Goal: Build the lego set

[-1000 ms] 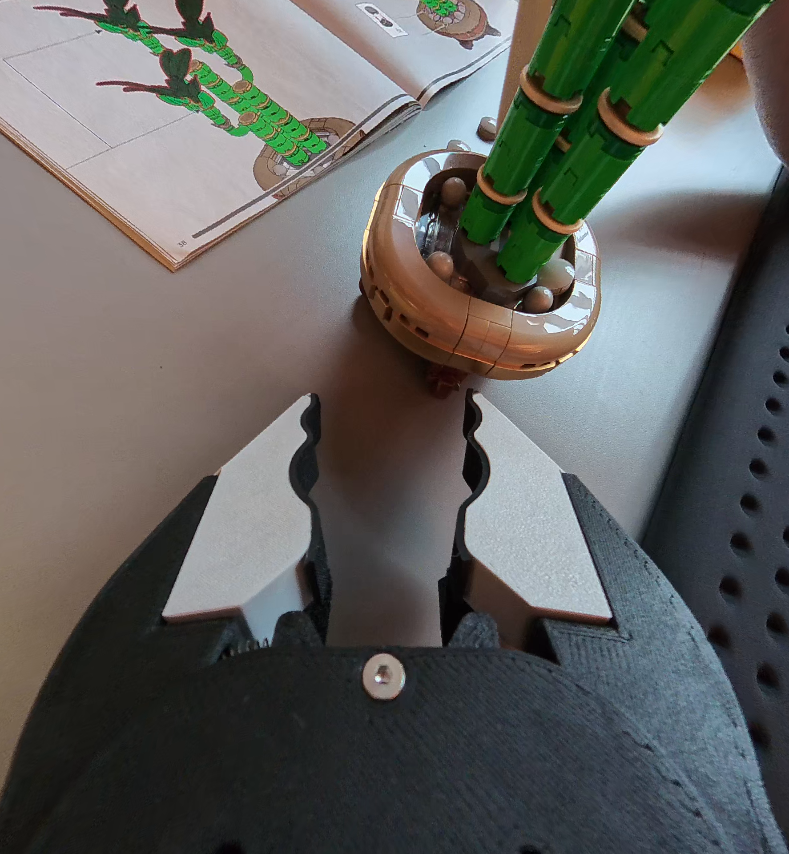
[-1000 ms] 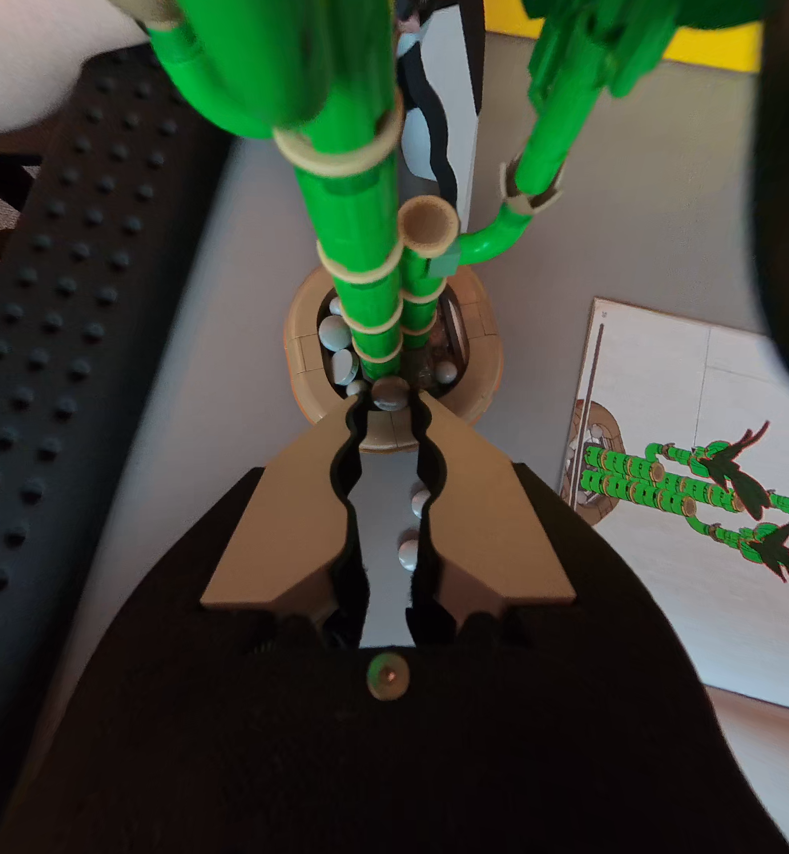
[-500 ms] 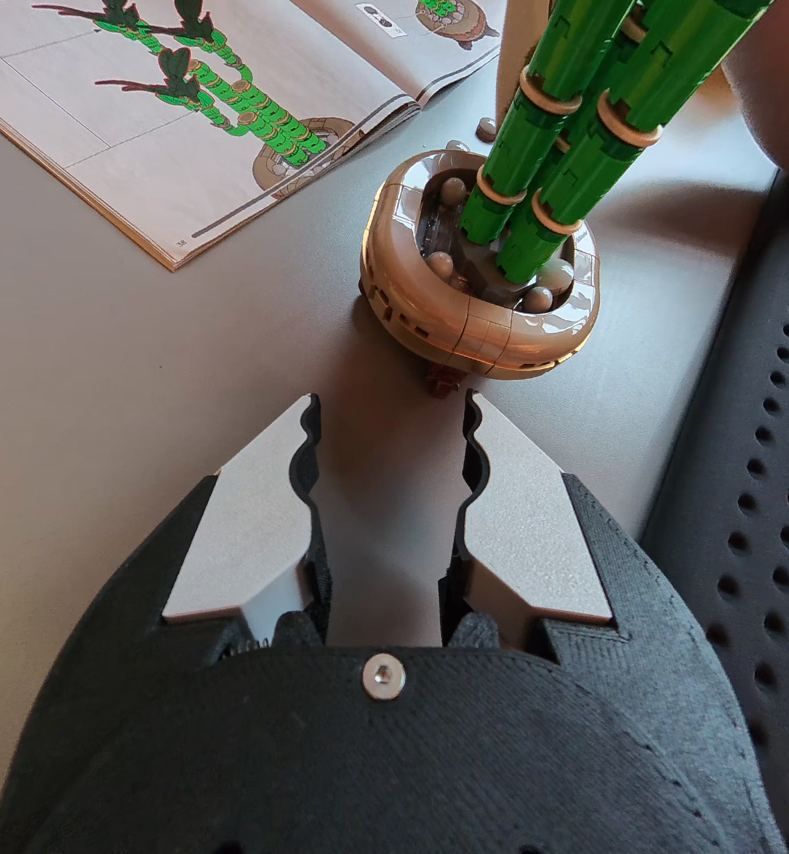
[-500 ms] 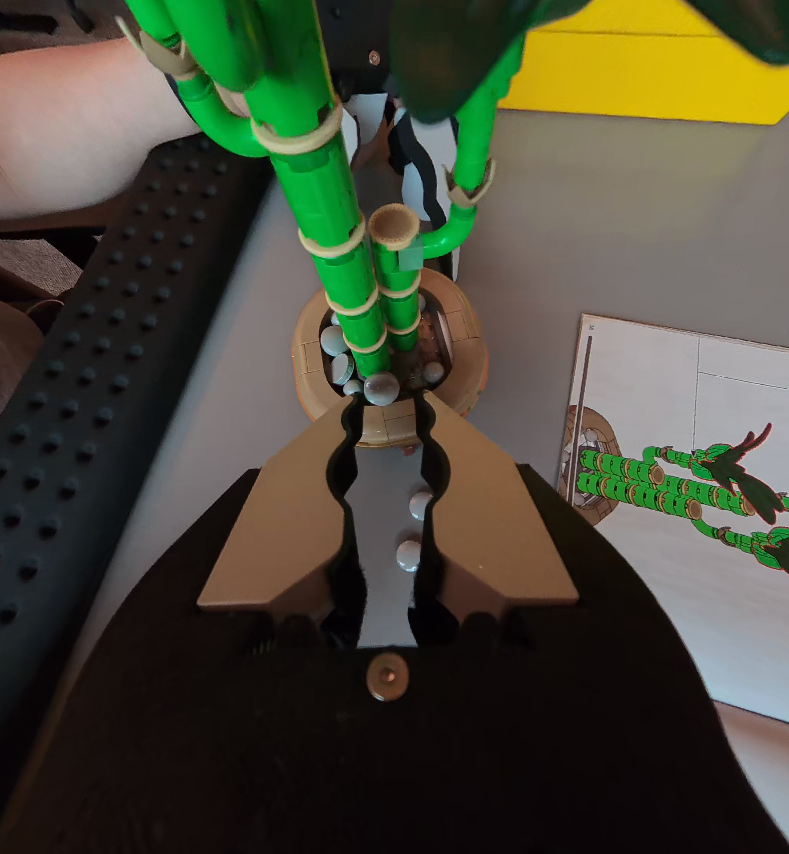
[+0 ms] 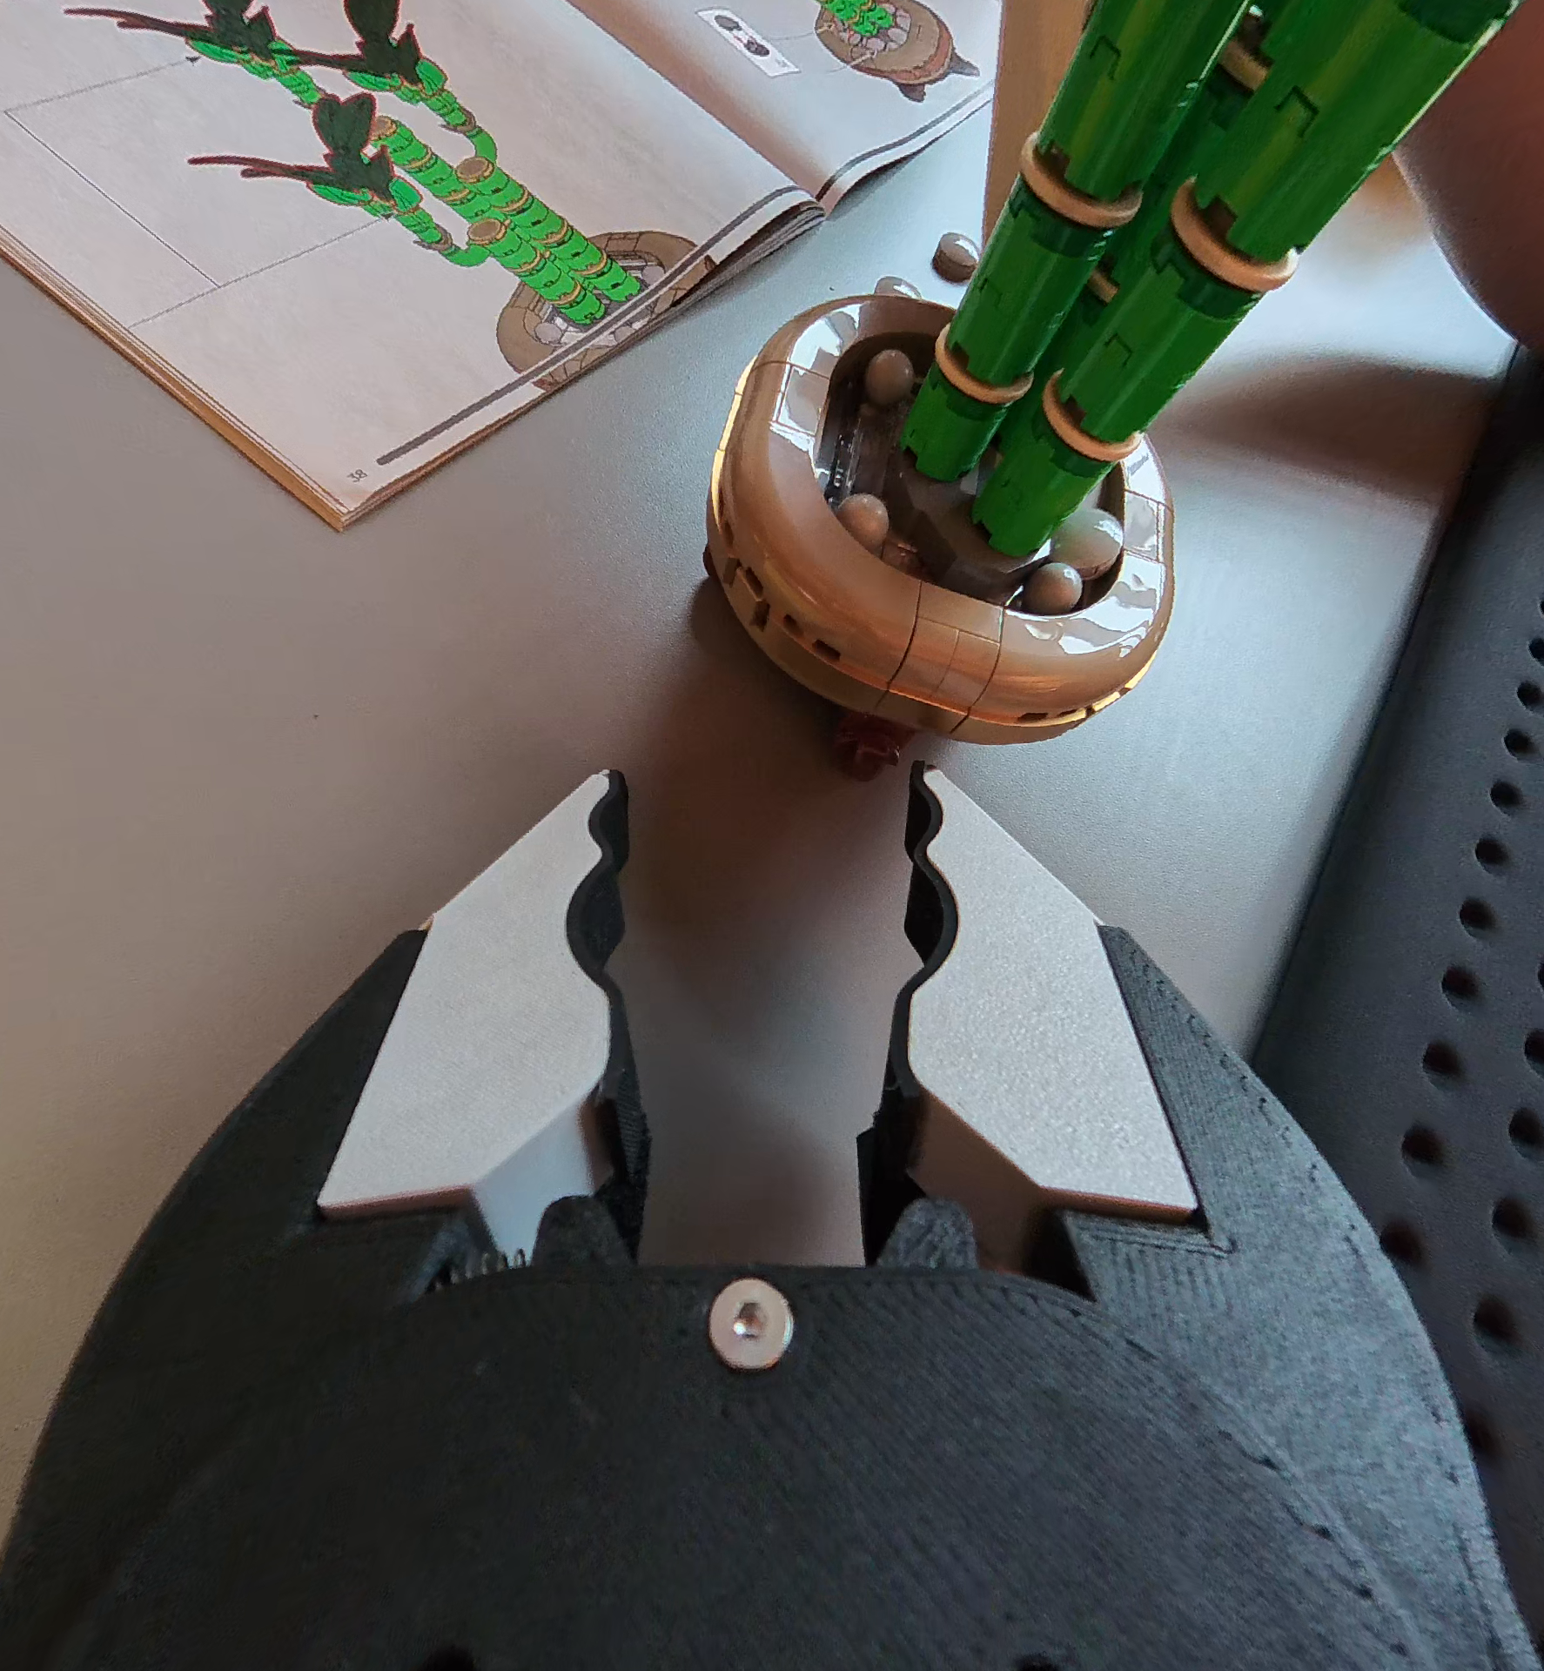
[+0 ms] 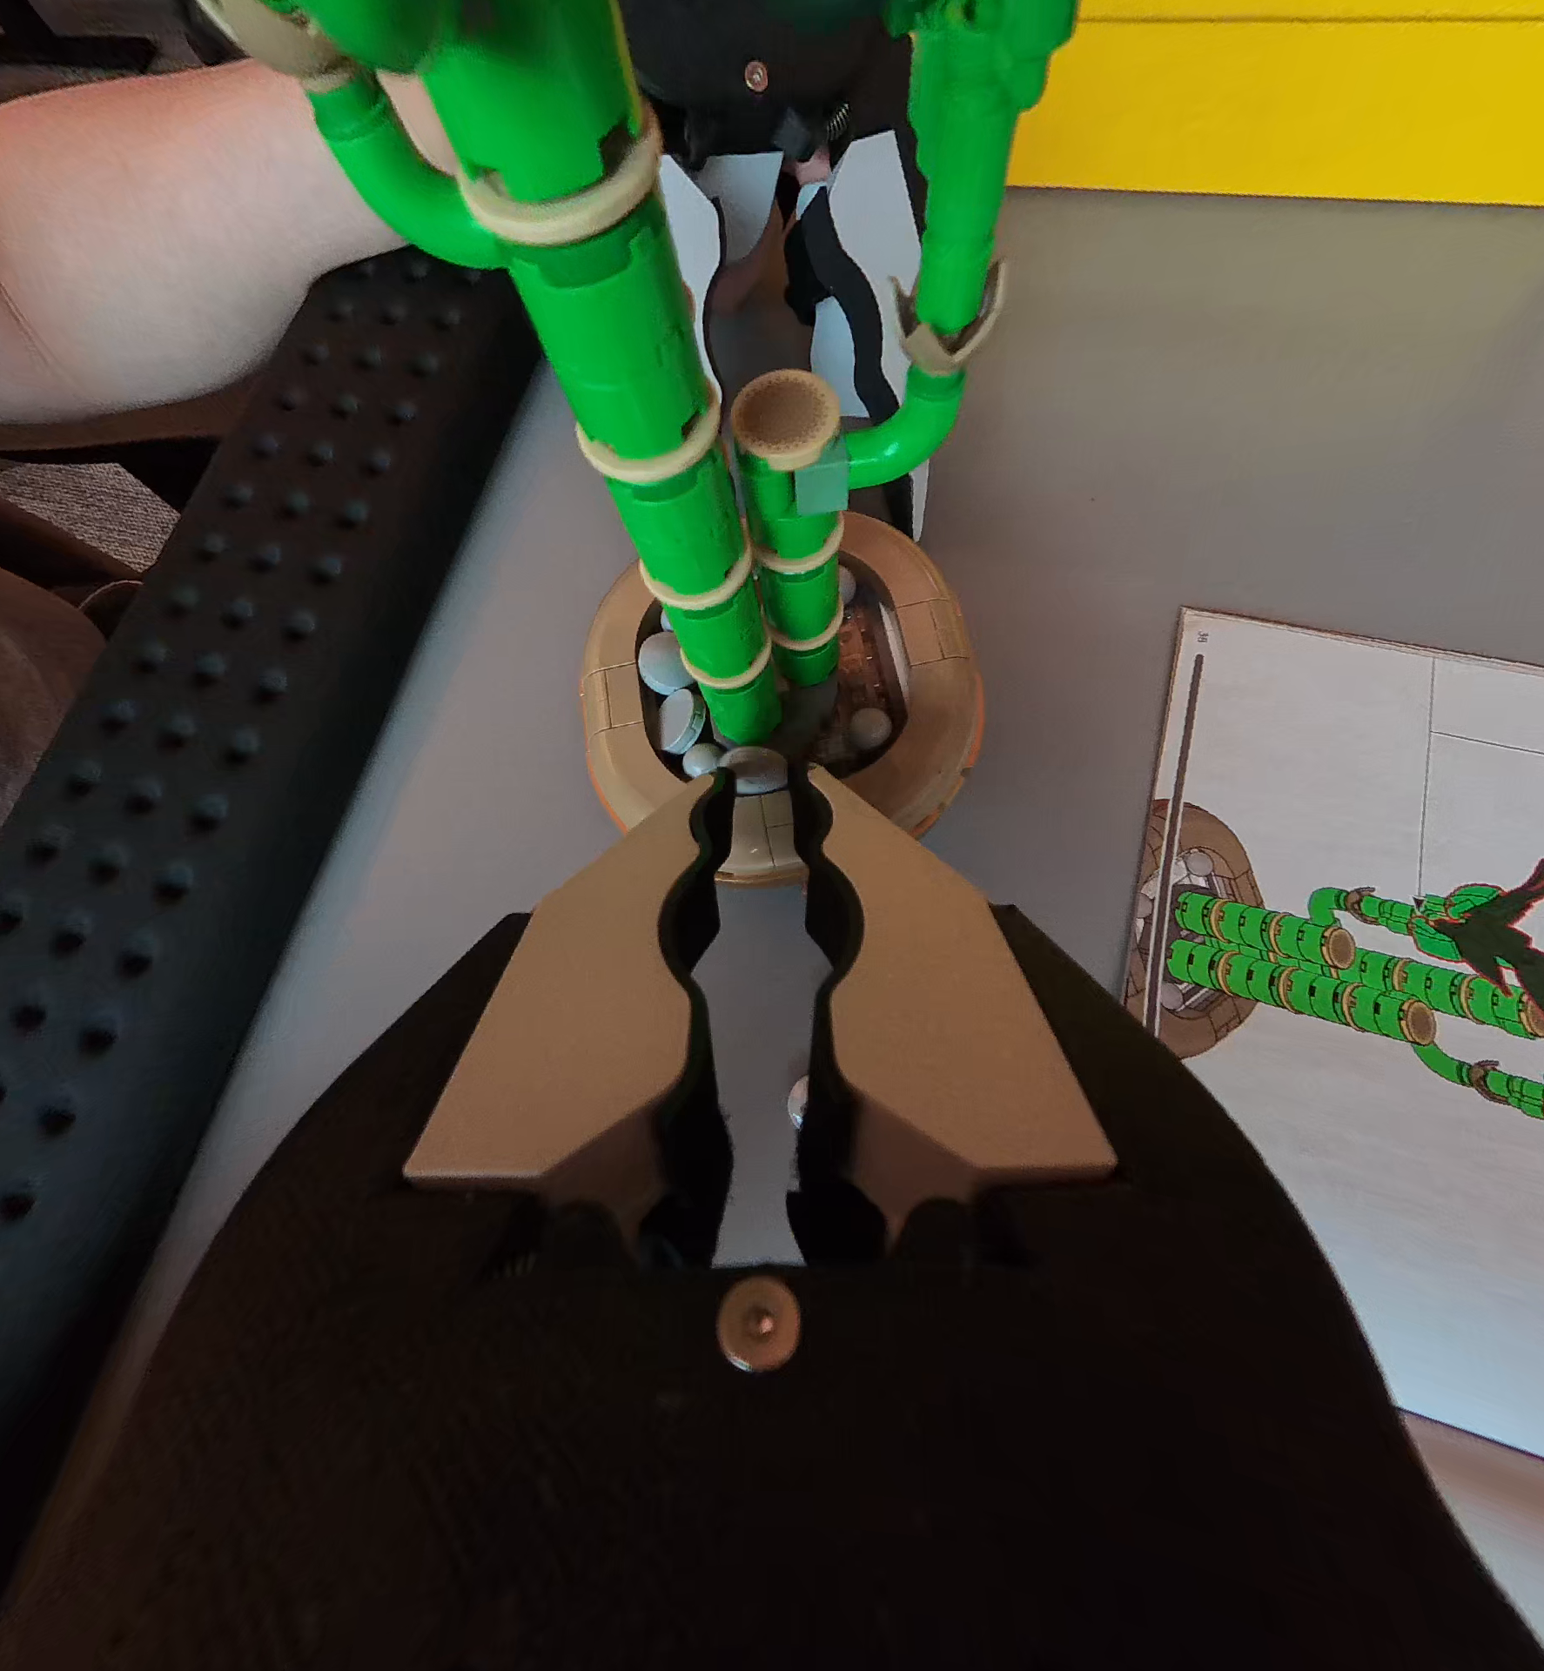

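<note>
Green brick bamboo stalks [image 5: 1103,298] stand in a rounded tan brick pot [image 5: 913,624] on the grey counter [image 5: 162,705].
Left tongs [image 5: 764,782] gape empty at frame centre, just short of the pot; right tongs [image 6: 761,785], slightly parted, pinch a small grey round pebble piece [image 6: 753,770] at the pot's near rim.

A black perforated mat [image 5: 1492,814] borders the grey table [image 5: 162,723], with a yellow box [image 6: 1311,99] at the far edge.
</note>
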The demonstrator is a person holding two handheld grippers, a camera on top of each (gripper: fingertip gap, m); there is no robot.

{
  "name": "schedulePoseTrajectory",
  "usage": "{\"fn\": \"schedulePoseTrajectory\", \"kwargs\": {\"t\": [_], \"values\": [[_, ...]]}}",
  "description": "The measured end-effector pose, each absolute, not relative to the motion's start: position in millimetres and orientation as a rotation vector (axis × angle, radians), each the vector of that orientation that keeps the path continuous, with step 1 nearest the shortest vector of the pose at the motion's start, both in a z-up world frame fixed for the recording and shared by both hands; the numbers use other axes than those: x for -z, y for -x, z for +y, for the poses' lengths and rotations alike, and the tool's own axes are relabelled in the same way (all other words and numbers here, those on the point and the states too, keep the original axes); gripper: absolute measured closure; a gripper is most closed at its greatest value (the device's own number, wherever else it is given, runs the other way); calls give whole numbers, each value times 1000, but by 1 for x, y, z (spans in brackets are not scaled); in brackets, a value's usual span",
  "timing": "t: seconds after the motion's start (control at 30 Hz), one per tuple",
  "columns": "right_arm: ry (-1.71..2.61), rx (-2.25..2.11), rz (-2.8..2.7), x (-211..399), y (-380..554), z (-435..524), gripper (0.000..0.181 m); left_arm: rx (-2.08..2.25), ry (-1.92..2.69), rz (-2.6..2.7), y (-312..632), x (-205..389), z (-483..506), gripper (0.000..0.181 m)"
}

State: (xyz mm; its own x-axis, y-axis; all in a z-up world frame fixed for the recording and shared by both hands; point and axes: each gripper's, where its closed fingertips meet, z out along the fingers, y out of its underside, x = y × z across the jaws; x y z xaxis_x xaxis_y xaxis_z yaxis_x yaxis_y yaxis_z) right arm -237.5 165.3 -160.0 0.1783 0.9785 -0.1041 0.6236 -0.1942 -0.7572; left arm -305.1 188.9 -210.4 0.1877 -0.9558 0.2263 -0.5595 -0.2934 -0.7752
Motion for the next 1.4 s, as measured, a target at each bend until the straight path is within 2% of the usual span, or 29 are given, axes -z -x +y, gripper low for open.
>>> {"fn": "schedulePoseTrajectory", "kwargs": {"t": [0.63, 0.83, 1.4], "values": [[1822, -862, -1618, 158, 241, 145, 172, 967, 1935, 1412, 305, 210, 189, 121], [1796, -834, -1625, 157, 250, 143, 162, 966, 1934, 1415, 305, 211, 189, 121], [1841, -845, -1600, 163, 258, 132, 158, 957, 1930, 1424, 305, 211, 188, 122]]}}
